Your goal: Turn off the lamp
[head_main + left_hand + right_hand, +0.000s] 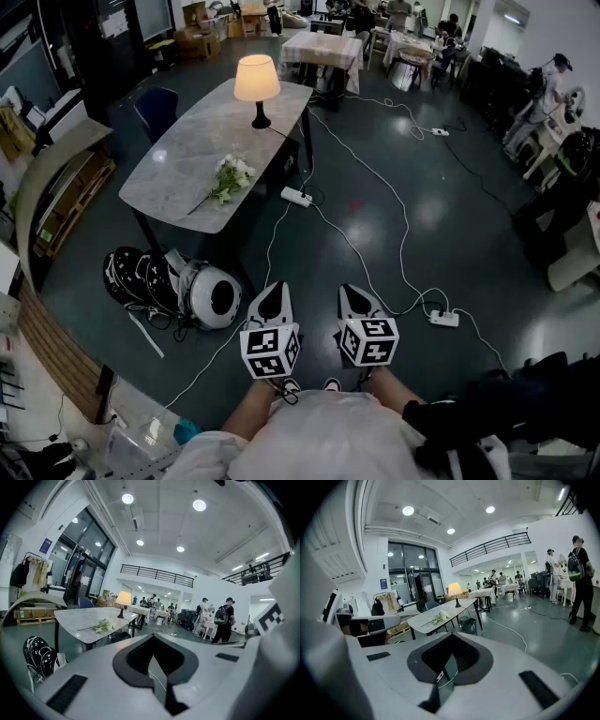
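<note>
Starting on the approach, judging by the lamp (257, 84): lit, shade glowing, upright on its dark base near the far end of the pale marble table (178, 159). Shares that tabletop with a bunch of white flowers (230, 178), lying nearer the middle and apart from the base. Seems to trail a dark cord (286, 134) off the table's right edge, toward a white power strip (296, 197) on the floor just beside the table. Cannot tell from this far whether the switch sits on the cord, the base or under the shade.

Stands well apart from both tools, far ahead and somewhat to the left across open floor. Holding the left gripper (271, 302) and the right gripper (361, 305) side by side close to the body, each with jaws pressed together on nothing, noses dipped a little toward the floor.

Calls next for walking up to the table, keeping clear of the black-and-white bag (173, 286) on the floor at its near end, then raising one gripper to the lamp and finding the switch. Probably wants a closed tip for a push button or a pinch for a cord switch.
</note>
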Tool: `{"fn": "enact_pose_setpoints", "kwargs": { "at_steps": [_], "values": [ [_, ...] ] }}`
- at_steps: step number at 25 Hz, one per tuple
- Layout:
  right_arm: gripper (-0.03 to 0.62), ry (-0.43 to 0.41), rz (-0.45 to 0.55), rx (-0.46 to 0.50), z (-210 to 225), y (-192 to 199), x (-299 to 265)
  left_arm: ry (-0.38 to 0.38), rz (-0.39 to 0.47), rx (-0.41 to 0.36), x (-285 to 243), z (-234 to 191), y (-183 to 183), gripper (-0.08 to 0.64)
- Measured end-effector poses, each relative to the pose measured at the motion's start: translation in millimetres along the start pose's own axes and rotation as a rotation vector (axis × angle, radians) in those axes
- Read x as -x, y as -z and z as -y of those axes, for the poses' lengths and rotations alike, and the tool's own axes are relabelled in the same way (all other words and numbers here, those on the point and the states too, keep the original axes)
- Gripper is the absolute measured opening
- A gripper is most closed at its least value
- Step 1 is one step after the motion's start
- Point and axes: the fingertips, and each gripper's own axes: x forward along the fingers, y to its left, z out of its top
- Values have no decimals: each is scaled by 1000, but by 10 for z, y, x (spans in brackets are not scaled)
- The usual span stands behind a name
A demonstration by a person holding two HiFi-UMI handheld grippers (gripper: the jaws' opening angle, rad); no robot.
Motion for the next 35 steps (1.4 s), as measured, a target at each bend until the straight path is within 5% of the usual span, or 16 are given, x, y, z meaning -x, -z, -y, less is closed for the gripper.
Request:
{"fn": "enact_pose_setpoints", "kwargs": {
  "at_steps": [21, 35],
  "values": [
    [-2, 72, -7, -19, -253, 39, -187, -6, -18, 25, 38, -583, 4, -2],
    [-2, 131, -22, -74, 373, -43, -693, -26, -55, -11, -641, -652, 53, -2]
  ]
}}
